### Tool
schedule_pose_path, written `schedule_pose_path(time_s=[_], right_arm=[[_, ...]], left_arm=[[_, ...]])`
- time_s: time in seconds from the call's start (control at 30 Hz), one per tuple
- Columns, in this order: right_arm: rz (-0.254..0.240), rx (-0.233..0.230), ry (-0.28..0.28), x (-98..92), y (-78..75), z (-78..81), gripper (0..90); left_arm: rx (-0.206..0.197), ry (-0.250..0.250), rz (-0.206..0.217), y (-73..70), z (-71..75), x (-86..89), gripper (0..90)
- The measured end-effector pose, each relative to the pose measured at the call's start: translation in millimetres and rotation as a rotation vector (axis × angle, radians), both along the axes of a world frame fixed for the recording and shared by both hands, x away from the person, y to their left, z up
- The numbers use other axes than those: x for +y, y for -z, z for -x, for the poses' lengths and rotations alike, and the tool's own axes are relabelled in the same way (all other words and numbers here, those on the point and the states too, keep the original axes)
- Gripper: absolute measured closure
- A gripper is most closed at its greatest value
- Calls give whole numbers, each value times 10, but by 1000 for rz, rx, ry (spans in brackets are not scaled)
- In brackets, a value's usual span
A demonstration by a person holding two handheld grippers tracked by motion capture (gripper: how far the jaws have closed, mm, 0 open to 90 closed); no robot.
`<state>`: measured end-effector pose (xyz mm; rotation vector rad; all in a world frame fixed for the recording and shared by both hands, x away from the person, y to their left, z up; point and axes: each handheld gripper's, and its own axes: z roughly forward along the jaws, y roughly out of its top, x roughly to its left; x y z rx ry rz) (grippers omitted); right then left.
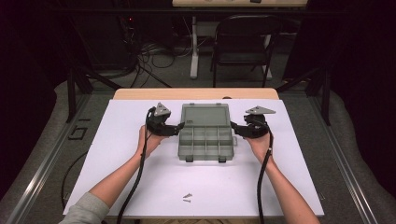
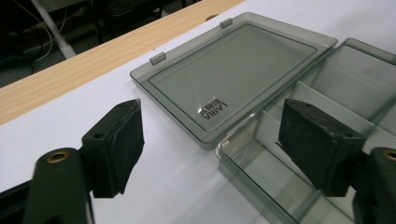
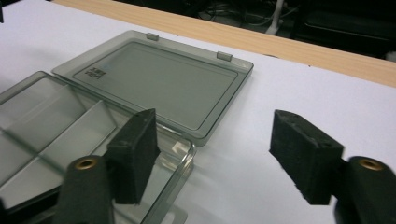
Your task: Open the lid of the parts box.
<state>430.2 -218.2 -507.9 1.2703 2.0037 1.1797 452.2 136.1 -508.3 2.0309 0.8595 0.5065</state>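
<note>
White table, screws in high view – lid logo in left gripper view

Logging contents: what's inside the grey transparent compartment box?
The grey transparent compartment box lies open, lid flat behind it. Every compartment in sight holds nothing; the black jaws cover some corner cells in both gripper views.

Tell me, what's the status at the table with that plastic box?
Left gripper and right gripper open, flanking the organizer box. Lid flat open, compartments look empty. Screws lie near the front edge, nothing in the way.
</note>
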Motion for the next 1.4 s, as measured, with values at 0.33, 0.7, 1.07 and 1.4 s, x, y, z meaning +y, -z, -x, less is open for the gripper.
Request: schedule_pose_path(time_s=[0.33, 0.7, 1.07, 1.4], right_arm=[[-4, -55, -72, -51, -79, 290, 182], [-8, -86, -120, -90, -97, 596, 131], [-1, -113, -169, -121, -55, 870, 59], [-2, -138, -204, -181, -1, 1167, 0]], left_arm=[[-23, 38, 2, -75, 213, 86, 158], [-41, 61, 6, -87, 473, 216, 141], [-44, 99, -2, -59, 739, 278, 92], [-42, 132, -18, -3, 975, 335, 54]])
